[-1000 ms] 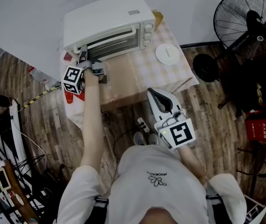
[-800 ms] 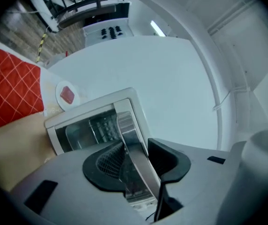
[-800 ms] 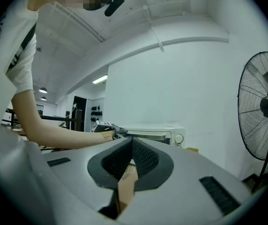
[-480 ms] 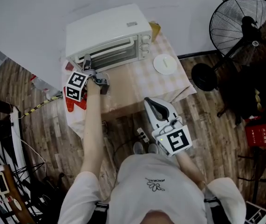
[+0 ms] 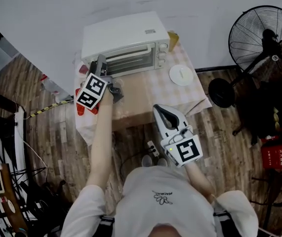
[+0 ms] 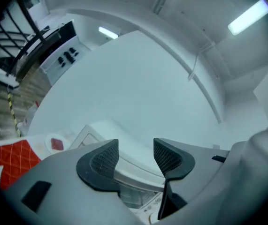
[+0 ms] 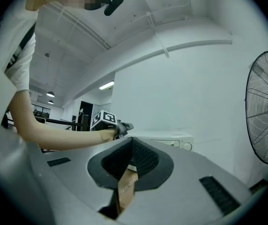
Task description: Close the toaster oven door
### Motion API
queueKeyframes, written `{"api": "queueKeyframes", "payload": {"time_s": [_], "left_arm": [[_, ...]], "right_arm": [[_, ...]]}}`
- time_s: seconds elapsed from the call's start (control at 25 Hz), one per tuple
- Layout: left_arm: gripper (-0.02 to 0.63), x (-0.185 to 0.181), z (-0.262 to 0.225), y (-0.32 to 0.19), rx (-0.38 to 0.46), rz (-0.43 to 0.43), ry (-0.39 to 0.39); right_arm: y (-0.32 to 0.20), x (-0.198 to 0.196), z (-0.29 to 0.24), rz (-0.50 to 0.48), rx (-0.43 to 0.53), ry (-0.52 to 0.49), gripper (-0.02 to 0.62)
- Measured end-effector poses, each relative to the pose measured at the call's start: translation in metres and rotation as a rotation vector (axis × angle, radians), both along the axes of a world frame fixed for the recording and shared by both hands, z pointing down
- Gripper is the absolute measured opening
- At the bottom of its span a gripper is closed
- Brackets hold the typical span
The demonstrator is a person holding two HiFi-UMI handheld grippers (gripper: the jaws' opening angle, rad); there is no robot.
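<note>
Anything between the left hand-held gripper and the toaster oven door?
Nothing visible. The left hand-held gripper, jaws apart, sits at the left end of the toaster oven door; only the toaster oven itself shows between its jaws.

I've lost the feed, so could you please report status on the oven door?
Left tool open, empty, by toaster oven front-left corner. Right tool shut, empty, away from it. Door looks shut. White plate to its right, clear.
</note>
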State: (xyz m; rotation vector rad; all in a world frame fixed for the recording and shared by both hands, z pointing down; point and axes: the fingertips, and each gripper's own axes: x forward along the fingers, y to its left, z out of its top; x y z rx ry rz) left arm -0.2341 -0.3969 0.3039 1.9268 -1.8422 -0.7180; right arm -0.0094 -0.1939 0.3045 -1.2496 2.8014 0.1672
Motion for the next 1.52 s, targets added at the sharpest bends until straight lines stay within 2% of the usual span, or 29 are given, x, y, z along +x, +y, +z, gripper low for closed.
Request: {"api": "queueKeyframes", "payload": {"time_s": [0.32,0.48,0.56,0.68,0.84,1.2,1.52], "left_arm": [[0.193,0.042,-0.103,0.06,0.242,0.015,-0.432],[0.158,0.076,-0.128,0.109,0.344,-0.004,-0.674],[0.131,0.091,-0.133,0.135,0.382,-0.018,-0.758],[0.065,0.108,-0.134,0.171,0.425,-0.049,-0.79],[0.019,0.12,-0.105,0.206,0.372,-0.049,-0.808],[0.017,0.128,-0.048,0.232,0.217,-0.039,-0.789],[0.017,0.125,-0.047,0.236,0.202,-0.048,-0.795]], "right_arm": [[0.017,-0.017,-0.013,-0.06,0.05,-0.014,0.009],[0.021,-0.019,-0.019,-0.06,0.068,-0.023,0.009],[0.022,-0.018,-0.02,-0.054,0.071,-0.023,0.01],[0.021,-0.015,-0.02,-0.041,0.078,-0.022,0.01],[0.02,-0.013,-0.02,-0.017,0.095,-0.014,0.009],[0.011,0.004,-0.013,0.077,0.079,-0.003,0.009],[0.011,0.009,-0.014,0.09,0.083,-0.009,0.009]]}}
